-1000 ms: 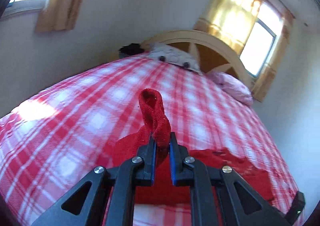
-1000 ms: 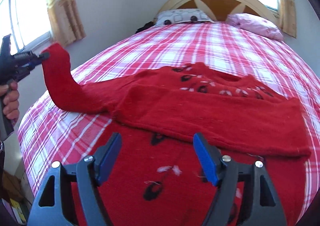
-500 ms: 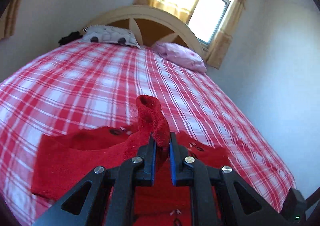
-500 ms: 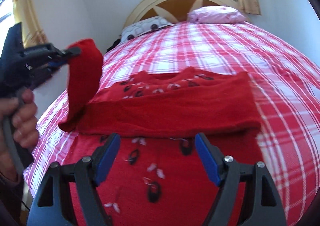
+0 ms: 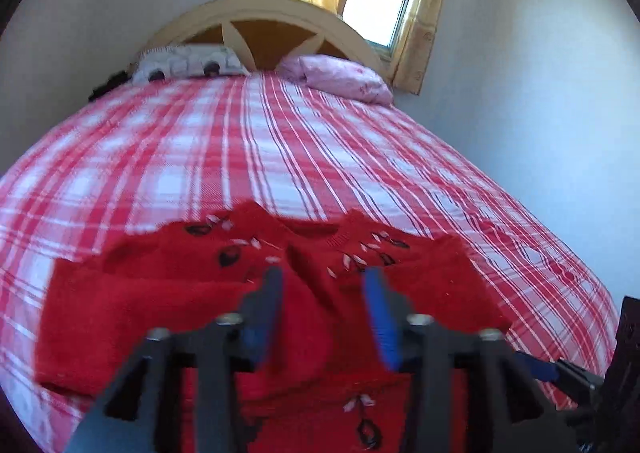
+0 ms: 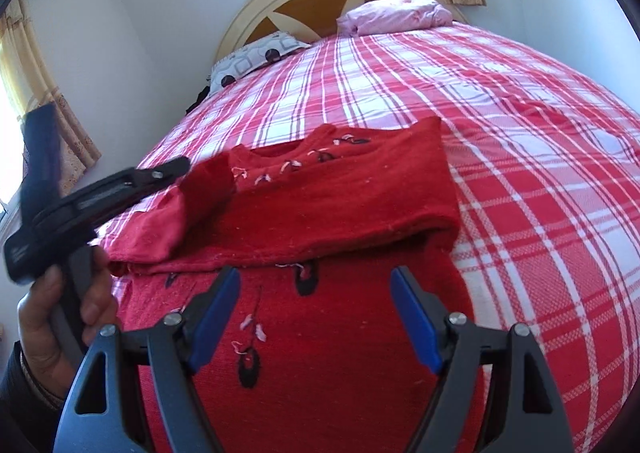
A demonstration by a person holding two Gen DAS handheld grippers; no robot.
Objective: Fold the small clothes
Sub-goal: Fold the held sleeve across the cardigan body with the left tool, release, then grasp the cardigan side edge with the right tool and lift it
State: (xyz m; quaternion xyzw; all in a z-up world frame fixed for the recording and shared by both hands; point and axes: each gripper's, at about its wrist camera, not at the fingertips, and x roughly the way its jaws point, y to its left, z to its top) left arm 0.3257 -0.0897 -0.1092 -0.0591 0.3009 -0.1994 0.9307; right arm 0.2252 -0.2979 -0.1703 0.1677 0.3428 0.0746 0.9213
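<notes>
A small red knitted sweater (image 6: 340, 205) with black and white embroidery lies on the plaid bed, both sleeves folded across its front; it also shows in the left wrist view (image 5: 160, 301). My left gripper (image 5: 324, 313) is open just above the sweater, and the left sleeve (image 6: 208, 189) lies loose below it. In the right wrist view the left gripper (image 6: 176, 169) hovers at the sleeve's cuff. My right gripper (image 6: 316, 317) is open and empty, low over the sweater's lower part.
The bed (image 5: 280, 149) has a red and white plaid cover. A patterned pillow (image 5: 184, 65) and a pink pillow (image 5: 344, 77) lie by the cream headboard (image 5: 272, 21). Walls stand close on both sides.
My left gripper carried the sleeve across over the sweater, then opened and let it go. The sleeve now lies on the sweater. The right gripper stayed open.
</notes>
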